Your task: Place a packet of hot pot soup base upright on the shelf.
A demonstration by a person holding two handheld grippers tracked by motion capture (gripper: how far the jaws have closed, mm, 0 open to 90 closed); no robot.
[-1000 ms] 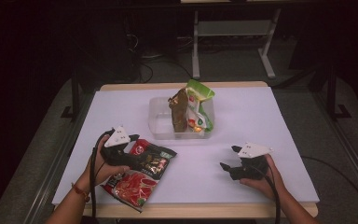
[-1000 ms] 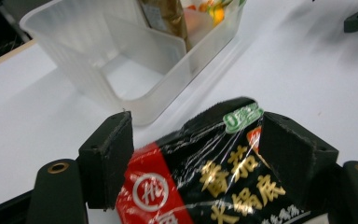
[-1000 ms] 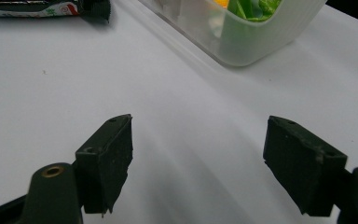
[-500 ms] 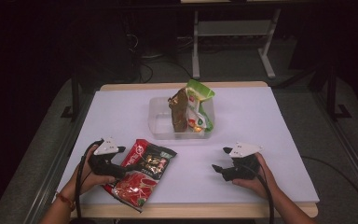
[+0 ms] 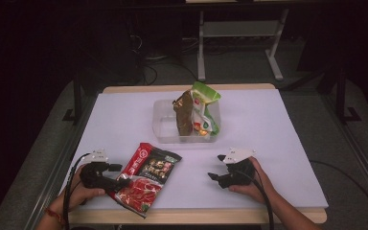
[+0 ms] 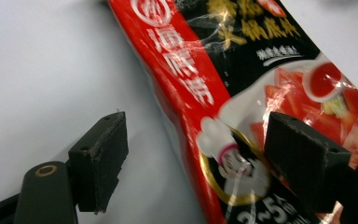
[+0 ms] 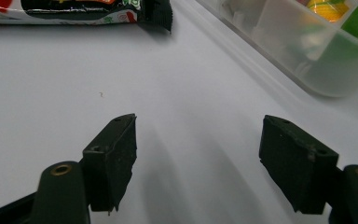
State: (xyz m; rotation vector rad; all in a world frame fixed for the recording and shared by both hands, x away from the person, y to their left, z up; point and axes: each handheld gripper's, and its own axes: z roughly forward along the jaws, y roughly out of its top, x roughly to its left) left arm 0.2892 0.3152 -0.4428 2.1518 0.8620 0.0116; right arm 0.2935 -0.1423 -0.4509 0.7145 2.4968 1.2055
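My left gripper point(image 5: 106, 175) and right gripper point(image 5: 226, 175) are black, each with 2 blocky jaws, brass-ringed pivots, a grey plate on top and a trailing black cable.

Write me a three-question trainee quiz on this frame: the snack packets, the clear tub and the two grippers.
1. True or false: the red and black packet lies flat on the table, outside the clear tub.
2. How many packets stand in the tub? A) none B) two C) four
3. Fill in: the jaws of the left gripper stand apart on either side of the packet's ____ edge.

Key: 1 true. 2 B: a brown packet and a green and white packet. 3 red. The right gripper is open over bare table.
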